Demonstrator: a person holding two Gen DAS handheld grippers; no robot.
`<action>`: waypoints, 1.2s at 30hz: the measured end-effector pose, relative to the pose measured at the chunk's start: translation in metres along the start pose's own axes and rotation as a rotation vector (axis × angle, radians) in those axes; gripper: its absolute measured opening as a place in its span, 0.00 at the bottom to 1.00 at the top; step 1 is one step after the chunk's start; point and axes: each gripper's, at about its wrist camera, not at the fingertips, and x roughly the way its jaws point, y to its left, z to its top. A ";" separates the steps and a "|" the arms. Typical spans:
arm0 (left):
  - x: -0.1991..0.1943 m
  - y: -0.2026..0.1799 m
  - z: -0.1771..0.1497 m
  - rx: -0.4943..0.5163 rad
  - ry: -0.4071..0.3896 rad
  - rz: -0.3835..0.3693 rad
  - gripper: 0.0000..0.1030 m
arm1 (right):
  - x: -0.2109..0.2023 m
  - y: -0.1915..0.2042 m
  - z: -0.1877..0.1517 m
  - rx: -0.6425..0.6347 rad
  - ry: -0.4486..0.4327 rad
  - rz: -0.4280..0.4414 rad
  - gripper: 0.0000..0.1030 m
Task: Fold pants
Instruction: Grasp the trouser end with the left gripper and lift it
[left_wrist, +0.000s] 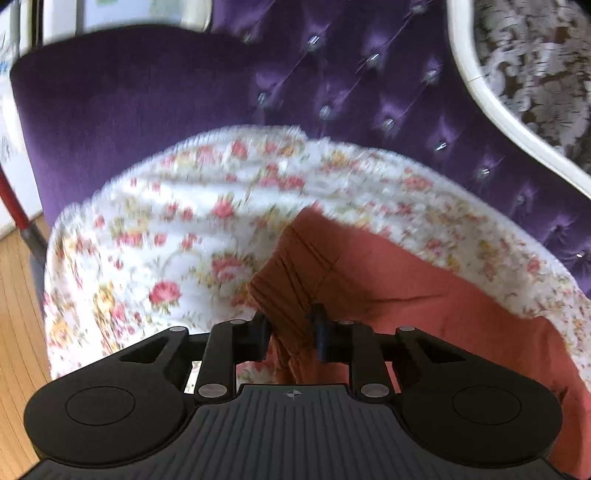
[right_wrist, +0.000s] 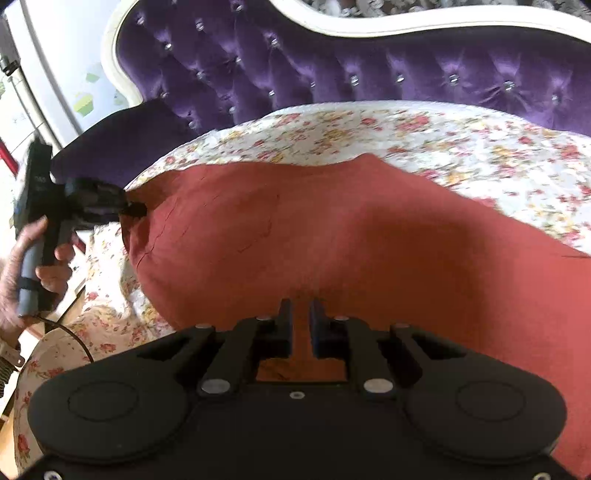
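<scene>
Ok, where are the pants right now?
The pants lie on the floral cover, before the purple headboard, pinched by left gripper and right gripper.

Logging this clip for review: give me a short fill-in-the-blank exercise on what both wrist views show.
1. The pants are ____ in colour.
2. They lie on a ____-patterned cover.
3. The tufted sofa back behind is ____.
4. The left gripper is shut on the gathered ____ end of the pants; the right gripper pinches another edge.

Missing words: red; floral; purple; waistband
</scene>
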 end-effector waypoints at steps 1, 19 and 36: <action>-0.008 -0.005 0.002 0.018 -0.019 0.006 0.21 | 0.005 0.003 -0.002 -0.006 0.009 0.003 0.20; -0.155 -0.161 -0.005 0.401 -0.314 -0.126 0.20 | -0.025 -0.030 -0.013 0.126 -0.074 0.066 0.20; -0.116 -0.342 -0.151 0.756 -0.020 -0.465 0.23 | -0.100 -0.162 -0.063 0.425 -0.120 -0.161 0.19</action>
